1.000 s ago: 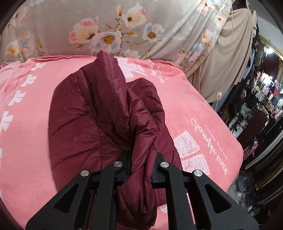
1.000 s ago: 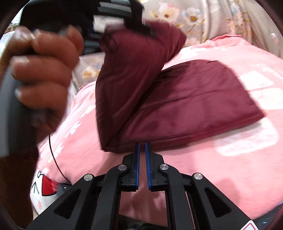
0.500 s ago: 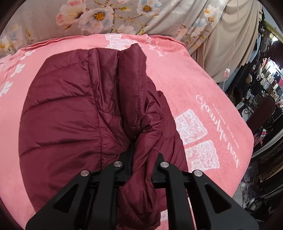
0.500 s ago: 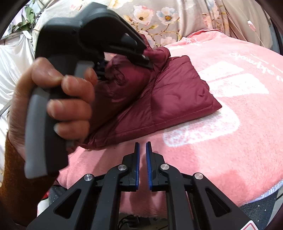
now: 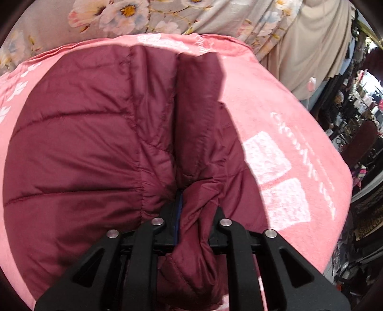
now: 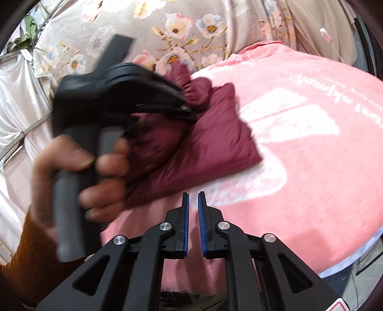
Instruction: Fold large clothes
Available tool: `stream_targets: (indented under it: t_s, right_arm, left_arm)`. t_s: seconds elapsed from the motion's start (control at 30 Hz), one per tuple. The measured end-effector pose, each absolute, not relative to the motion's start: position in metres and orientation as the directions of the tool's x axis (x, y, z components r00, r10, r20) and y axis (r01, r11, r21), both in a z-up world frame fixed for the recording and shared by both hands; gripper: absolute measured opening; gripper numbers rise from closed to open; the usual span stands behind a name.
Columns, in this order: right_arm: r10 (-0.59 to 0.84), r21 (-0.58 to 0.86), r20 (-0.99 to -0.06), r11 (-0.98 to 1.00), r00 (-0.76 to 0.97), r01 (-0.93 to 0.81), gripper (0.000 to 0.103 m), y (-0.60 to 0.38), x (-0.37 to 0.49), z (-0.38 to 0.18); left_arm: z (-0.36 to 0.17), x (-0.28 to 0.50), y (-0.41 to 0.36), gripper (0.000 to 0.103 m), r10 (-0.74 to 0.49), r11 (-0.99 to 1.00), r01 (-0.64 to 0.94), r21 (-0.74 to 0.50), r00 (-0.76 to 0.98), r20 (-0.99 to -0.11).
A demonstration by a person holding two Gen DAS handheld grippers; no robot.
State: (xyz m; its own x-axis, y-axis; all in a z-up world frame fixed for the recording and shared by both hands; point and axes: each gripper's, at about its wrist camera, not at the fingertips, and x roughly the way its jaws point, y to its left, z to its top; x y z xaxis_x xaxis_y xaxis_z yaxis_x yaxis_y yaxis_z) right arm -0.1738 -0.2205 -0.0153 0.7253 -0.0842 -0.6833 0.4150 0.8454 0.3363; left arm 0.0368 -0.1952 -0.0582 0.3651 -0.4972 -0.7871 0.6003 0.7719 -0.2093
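A maroon quilted puffer jacket [image 5: 91, 143] lies folded on a pink blanket [image 5: 282, 124]. My left gripper [image 5: 194, 210] is shut on a bunched fold of the jacket, held low over the folded bulk. In the right wrist view the jacket [image 6: 210, 143] lies at centre left, and the left gripper [image 6: 148, 95] with the hand holding it presses down on it. My right gripper [image 6: 193, 205] is empty, its blue-padded jaws nearly closed with a narrow gap, above the blanket [image 6: 311, 155] just in front of the jacket's near edge.
A grey floral curtain [image 5: 143, 16] hangs behind the blanket. A beige drape [image 5: 316, 36] hangs at the right. Beyond the blanket's right edge is a cluttered shop area with a dark red chair [image 5: 363, 141]. White satin cloth [image 6: 21, 100] hangs at the left.
My left gripper has carried the held fold down and across onto the folded jacket, which now lies flatter. My right gripper has backed away from the jacket; its jaws stay nearly closed.
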Motion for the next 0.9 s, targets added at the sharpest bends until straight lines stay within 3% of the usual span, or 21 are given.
stream_targets:
  t_s: [0.07, 0.1, 0.13, 0.2, 0.3, 0.53, 0.87, 0.9]
  right_arm:
    - [-0.116, 0.33, -0.664, 0.841, 0.738, 0.429, 0.026, -0.236, -0.172, 0.001]
    - [-0.134, 0.334, -0.646, 0.836, 0.752, 0.435, 0.037, -0.245, -0.171, 0.012]
    - [-0.143, 0.337, -0.632, 0.834, 0.761, 0.437, 0.043, -0.251, -0.169, 0.018]
    - [-0.161, 0.351, -0.6, 0.827, 0.784, 0.438, 0.057, -0.264, -0.159, 0.04]
    - [-0.165, 0.364, -0.584, 0.822, 0.795, 0.438, 0.07, -0.276, -0.137, 0.062]
    - [-0.125, 0.348, -0.608, 0.846, 0.784, 0.404, 0.075, -0.274, -0.087, 0.065]
    - [-0.016, 0.38, -0.728, 0.823, 0.686, 0.422, 0.075, -0.271, -0.039, 0.01]
    - [-0.007, 0.385, -0.735, 0.819, 0.678, 0.425, 0.069, -0.273, -0.036, 0.006]
  left_arm:
    - [-0.042, 0.031, -0.186, 0.036, -0.54, 0.757, 0.6, -0.261, 0.349, -0.766]
    - [-0.032, 0.028, -0.18, 0.053, -0.568, 0.747, 0.599, -0.288, 0.352, -0.743]
    - [-0.018, 0.023, -0.171, 0.063, -0.597, 0.74, 0.599, -0.307, 0.374, -0.71]
    - [0.006, 0.017, -0.158, 0.067, -0.615, 0.743, 0.598, -0.302, 0.431, -0.66]
    - [0.04, 0.017, -0.135, 0.076, -0.592, 0.78, 0.564, -0.27, 0.526, -0.611]
    - [0.05, 0.051, -0.068, 0.076, -0.401, 0.914, 0.345, -0.216, 0.673, -0.621]
    - [0.021, 0.079, -0.039, 0.076, -0.314, 0.949, 0.229, -0.215, 0.67, -0.673]
    - [0.02, 0.08, -0.04, 0.076, -0.315, 0.949, 0.231, -0.214, 0.667, -0.675]
